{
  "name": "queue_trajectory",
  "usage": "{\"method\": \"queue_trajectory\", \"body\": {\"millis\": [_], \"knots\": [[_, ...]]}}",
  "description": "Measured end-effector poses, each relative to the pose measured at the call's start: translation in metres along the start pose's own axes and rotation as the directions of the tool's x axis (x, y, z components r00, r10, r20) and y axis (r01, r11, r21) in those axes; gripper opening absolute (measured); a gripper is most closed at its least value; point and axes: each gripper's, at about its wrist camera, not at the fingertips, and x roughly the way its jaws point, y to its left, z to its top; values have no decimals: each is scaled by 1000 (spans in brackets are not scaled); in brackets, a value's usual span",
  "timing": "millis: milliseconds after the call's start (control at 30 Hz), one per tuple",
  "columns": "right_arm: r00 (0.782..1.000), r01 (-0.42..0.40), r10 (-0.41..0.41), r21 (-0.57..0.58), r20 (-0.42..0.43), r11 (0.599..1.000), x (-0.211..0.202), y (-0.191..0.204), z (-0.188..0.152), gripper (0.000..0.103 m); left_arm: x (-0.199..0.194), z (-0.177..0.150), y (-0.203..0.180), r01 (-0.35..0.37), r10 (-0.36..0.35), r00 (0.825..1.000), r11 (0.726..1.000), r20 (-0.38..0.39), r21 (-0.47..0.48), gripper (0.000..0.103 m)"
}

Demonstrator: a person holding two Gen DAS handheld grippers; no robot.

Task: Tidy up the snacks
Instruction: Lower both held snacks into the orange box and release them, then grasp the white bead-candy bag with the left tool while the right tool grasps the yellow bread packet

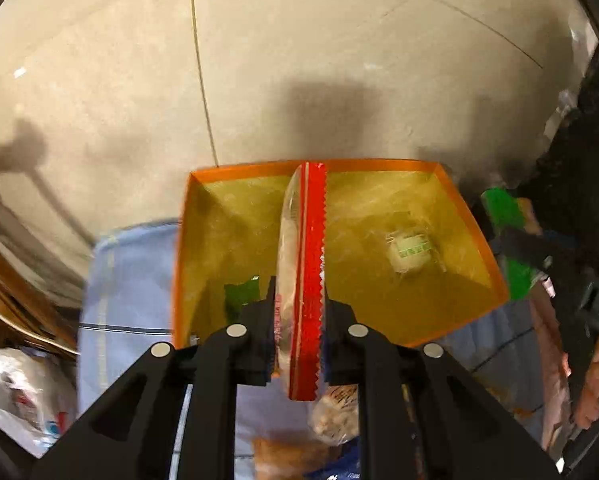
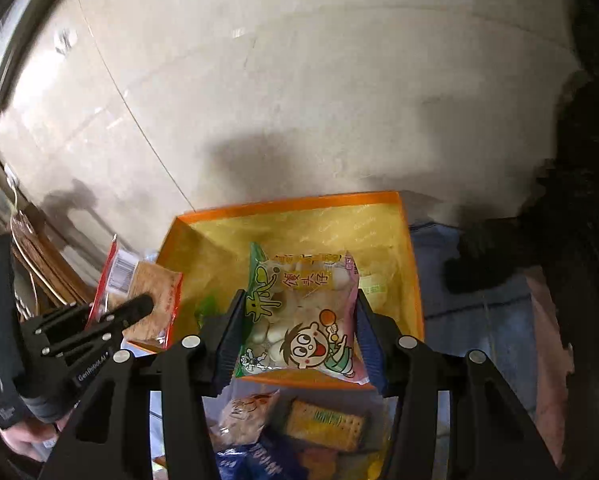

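Snacks [image 2: 299, 312] half sorted: both grippers loaded over orange box [image 1: 475, 240]. Left gripper [image 1: 299, 320] clamped narrow on edge of red-sealed cracker packet [image 1: 311, 264], held on edge above box middle. Right gripper [image 2: 299, 336] at mid width, gripping cartoon-printed bun bag [image 2: 303, 316] by its sides, above near wall of box. Small white wrapped sweet [image 1: 409, 254] already lying inside. Risks, as judged: slippery film sliding from pads if grip eases early; packet dropped on edge and toppling over rim; two grippers crowding same box and knocking together; puffed bag crushed by tighter squeeze; loose packets [image 2: 327, 424] on blue cloth [image 1: 127, 280] snagged on way back.
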Motion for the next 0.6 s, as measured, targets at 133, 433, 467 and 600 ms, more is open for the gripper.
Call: {"method": "queue_trajectory", "body": {"millis": [133,433,467,600], "knots": [[997,75,-70,-119,44,990,4,3,-9,99,16,-7,3,-37,38,999,999,26,-25,98],[983,-59,10,-263,-182,963,16,-51,-108,99,2,-89,-9,89,-89,996,989,-3,117,98],[973,-35,-29,-271,-230,962,25,-60,-126,99,5,-104,-16,96,-92,995,981,-28,169,98],[944,-33,-53,-253,-326,967,48,-82,-167,99,36,-133,-26,82,-51,991,959,-121,270,98]]}}
